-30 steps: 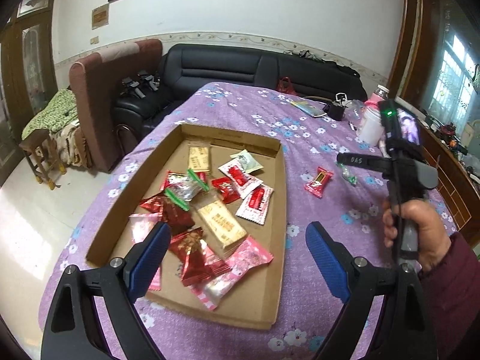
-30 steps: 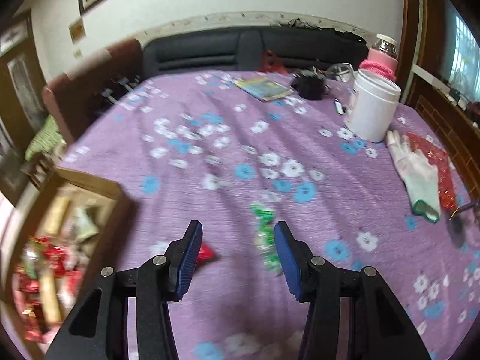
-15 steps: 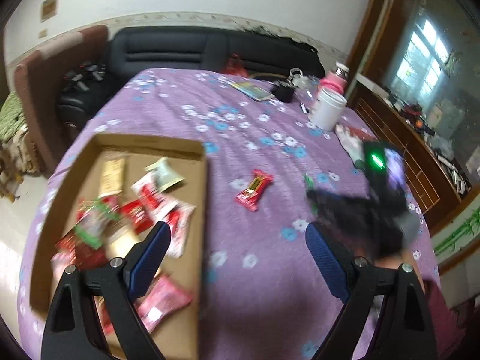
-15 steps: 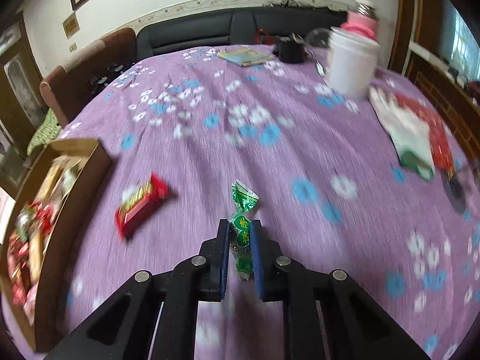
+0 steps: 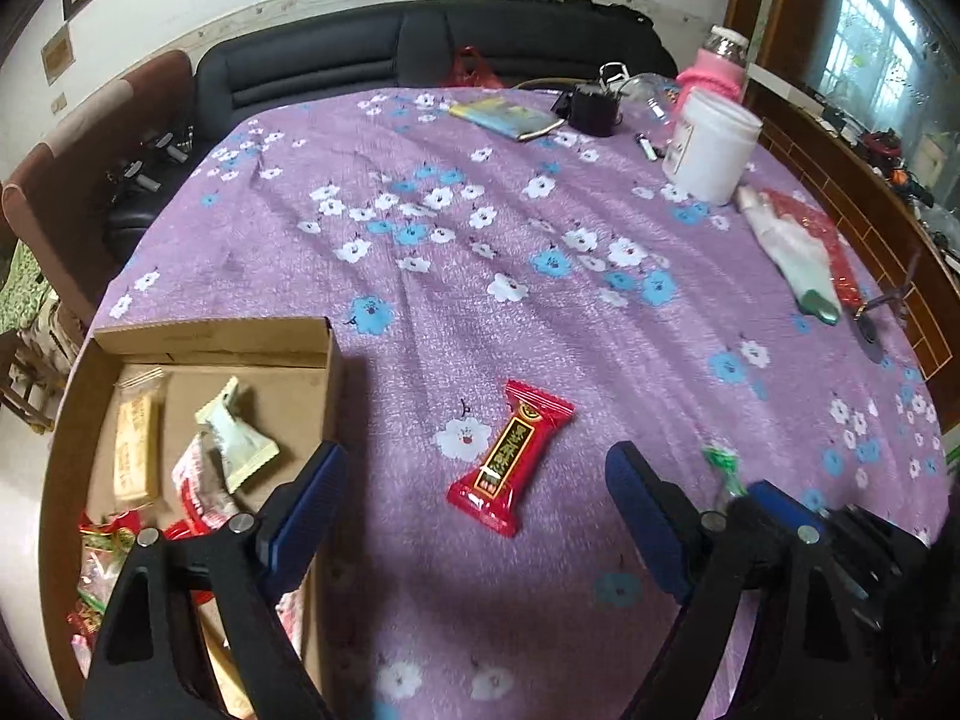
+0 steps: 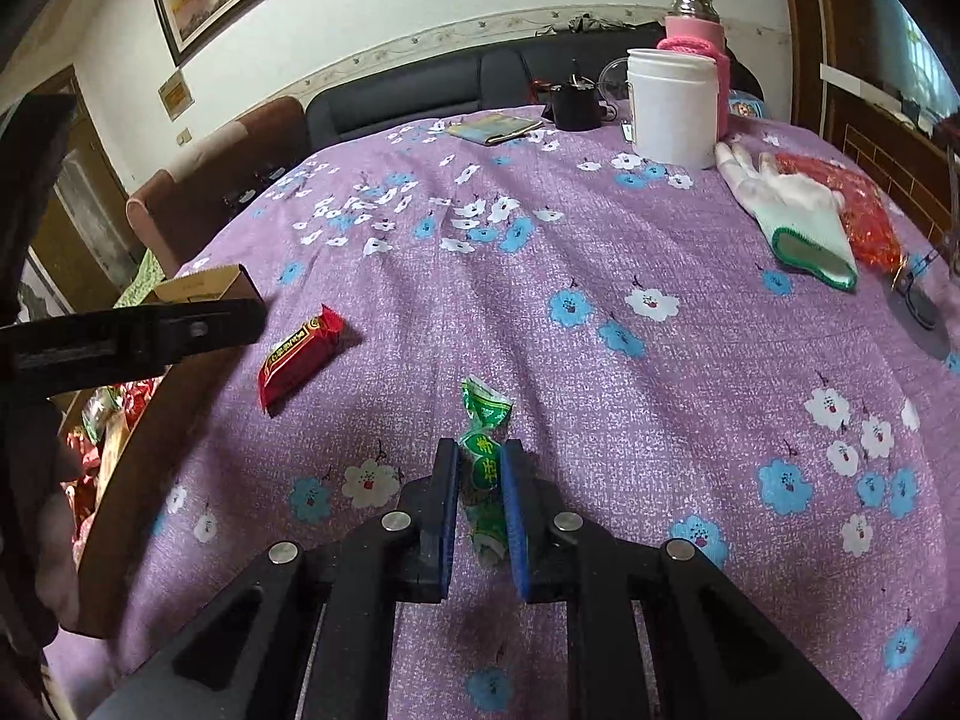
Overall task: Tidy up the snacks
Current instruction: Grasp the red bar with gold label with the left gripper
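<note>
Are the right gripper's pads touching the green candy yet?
Touching. The right wrist view shows both pads of the right gripper pressed against the green candy.

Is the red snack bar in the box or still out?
Out. The red snack bar lies flat on the purple tablecloth, right of the cardboard box, apart from it.

Both wrist views look steeply down, sharing the red snack (image 5: 510, 459).
</note>
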The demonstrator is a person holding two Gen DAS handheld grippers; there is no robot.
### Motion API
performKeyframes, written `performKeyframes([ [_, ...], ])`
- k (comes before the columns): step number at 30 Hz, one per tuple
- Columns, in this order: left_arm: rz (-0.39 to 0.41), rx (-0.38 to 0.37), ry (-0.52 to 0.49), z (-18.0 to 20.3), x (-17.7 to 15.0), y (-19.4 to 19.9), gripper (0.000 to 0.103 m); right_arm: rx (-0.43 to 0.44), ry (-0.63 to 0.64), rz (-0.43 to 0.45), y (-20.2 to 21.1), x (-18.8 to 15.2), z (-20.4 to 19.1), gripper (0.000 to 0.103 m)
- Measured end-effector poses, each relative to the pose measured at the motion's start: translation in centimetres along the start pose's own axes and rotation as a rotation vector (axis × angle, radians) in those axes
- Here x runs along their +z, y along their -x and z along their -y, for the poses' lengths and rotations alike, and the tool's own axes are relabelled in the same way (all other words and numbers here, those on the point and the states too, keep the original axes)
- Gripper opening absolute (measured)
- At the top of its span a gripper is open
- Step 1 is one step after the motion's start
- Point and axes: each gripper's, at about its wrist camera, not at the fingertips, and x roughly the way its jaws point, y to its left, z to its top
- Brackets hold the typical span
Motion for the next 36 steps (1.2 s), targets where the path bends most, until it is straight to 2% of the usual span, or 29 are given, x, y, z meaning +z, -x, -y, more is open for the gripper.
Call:
performKeyframes([
  [12,-0.037,0.085,-0.087,2.2,0.3,-3.6,0.086,-0.012,0.006,-0.013,0.1,-0.1,-0.2,0.015],
  [15,-0.059,0.084,-0.085,2.1,0.2,-4.3,0.067,-0.027,0.028,-0.015,0.1,-0.2,-0.7,0.016],
  [17,-0.083,0.073,-0.08,2.0,0.1,-5.0,0.044,-0.033,0.041,-0.019,0.1,-0.3,-1.1,0.016],
  [18,-0.07,0.056,-0.072,1.9,0.0,-4.9,0.04,-0.033,0.045,-0.02,0.2,-0.4,-1.2,0.016],
  [20,-0.067,0.057,-0.068,2.0,0.0,-4.8,0.018,-0.024,0.052,-0.024,0.2,-0.6,-1.4,0.016],
  [22,-0.062,0.069,-0.064,2.1,-0.1,-4.6,0.019,-0.037,0.071,-0.022,0.2,-0.6,-1.6,0.015],
  [27,-0.037,0.042,-0.034,1.8,-0.5,-2.9,0.019,-0.02,0.041,-0.002,0.7,-0.5,-1.1,0.015],
  [31,-0.003,0.034,-0.037,2.2,-1.5,0.1,0.019,0.001,0.021,0.048,1.7,-0.2,-0.8,0.015],
  [36,0.075,0.023,-0.036,2.7,-4.1,5.6,0.019,0.028,0.006,0.103,2.7,0.0,-0.7,0.015],
])
